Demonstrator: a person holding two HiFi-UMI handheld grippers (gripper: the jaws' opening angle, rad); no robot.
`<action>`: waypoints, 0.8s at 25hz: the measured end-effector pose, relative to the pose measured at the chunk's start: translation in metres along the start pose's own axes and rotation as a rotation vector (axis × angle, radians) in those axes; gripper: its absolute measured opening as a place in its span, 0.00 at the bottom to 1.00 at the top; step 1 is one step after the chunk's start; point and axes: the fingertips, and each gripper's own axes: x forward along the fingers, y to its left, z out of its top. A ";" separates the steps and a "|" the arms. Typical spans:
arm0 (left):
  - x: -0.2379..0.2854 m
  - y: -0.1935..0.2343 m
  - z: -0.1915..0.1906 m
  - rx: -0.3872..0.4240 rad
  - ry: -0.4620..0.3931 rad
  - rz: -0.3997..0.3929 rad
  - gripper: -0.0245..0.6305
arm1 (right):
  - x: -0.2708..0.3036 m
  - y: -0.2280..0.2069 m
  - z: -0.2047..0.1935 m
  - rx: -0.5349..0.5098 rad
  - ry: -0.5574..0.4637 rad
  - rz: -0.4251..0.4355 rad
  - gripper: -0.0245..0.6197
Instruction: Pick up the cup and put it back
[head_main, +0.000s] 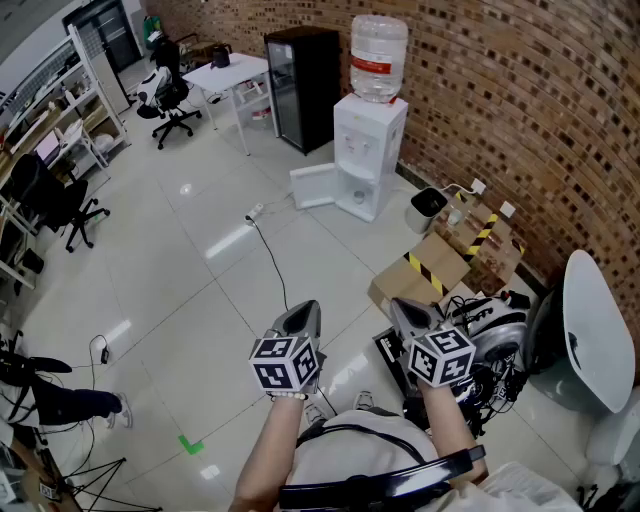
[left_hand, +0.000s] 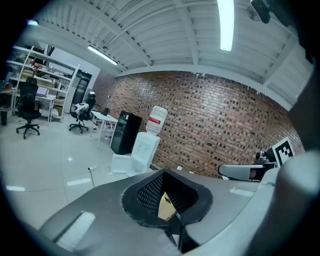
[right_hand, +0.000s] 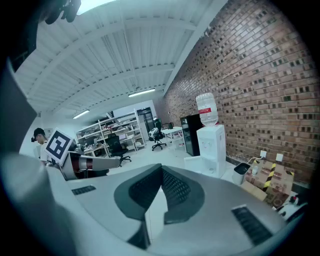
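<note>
No word, brand or number can be read anywhere. The clear plastic water bottle (head_main: 379, 40) on the white dispenser (head_main: 368, 150) wears a red band label (head_main: 376, 66). It may carry pale print, but at this size it stays a blur. The white cube with black square code markers (head_main: 285, 362) on the left gripper (head_main: 300, 316) and its twin cube (head_main: 442, 357) on the right gripper (head_main: 411, 312) show only coded patterns, no letters. Black-and-yellow hazard stripes (head_main: 421, 271) run across the flattened brown cardboard box (head_main: 445, 258) by the brick wall (head_main: 520, 100).
</note>
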 end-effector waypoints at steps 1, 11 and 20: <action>0.001 0.000 0.000 0.000 0.000 0.000 0.04 | 0.000 -0.001 0.000 0.000 0.000 -0.001 0.05; 0.019 -0.003 -0.002 -0.007 0.012 0.012 0.04 | 0.003 -0.025 0.001 0.023 -0.009 -0.010 0.05; 0.037 0.000 -0.014 -0.021 0.031 0.050 0.04 | 0.011 -0.051 -0.003 0.064 -0.043 0.031 0.06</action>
